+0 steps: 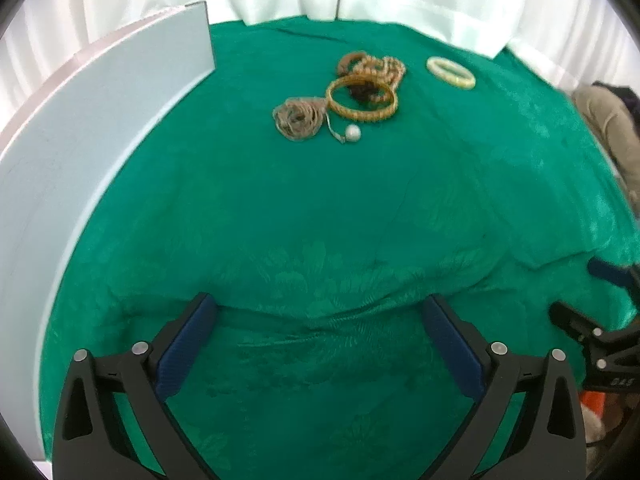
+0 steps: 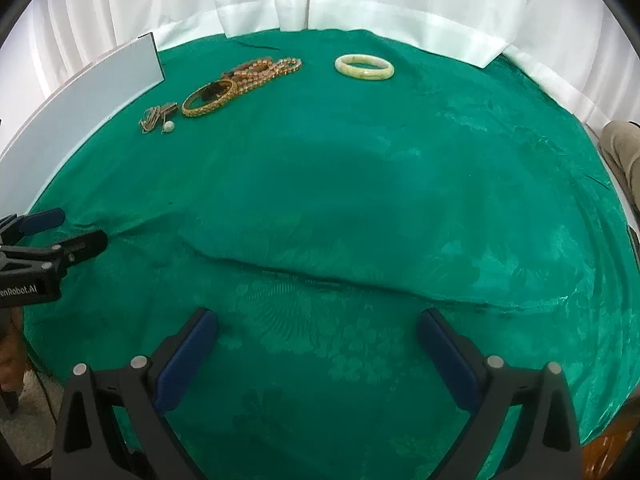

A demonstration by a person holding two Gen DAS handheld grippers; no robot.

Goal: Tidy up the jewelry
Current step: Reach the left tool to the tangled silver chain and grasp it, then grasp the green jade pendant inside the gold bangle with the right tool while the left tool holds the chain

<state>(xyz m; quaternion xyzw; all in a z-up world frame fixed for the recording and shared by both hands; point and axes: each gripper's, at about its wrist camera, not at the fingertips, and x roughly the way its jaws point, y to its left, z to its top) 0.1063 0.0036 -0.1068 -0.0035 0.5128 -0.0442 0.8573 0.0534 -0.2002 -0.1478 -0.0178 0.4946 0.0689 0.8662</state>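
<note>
Pale jade-green stone bangle (image 2: 364, 67) lying flat on shiny green flower-patterned cloth (image 2: 360, 208), well apart from the rest. Left of bangle: pile of brown bead strings (image 2: 264, 70), touching gold woven ring bracelet (image 2: 209, 98). Further left of bangle: tangled thin chain (image 1: 298, 118) with round white pearl (image 1: 353, 132), near flat grey board (image 1: 100, 128). Left tongs (image 1: 320, 344) and right tongs (image 2: 318, 354) wide open, holding nothing, above bare cloth, well short of bangle.
</note>
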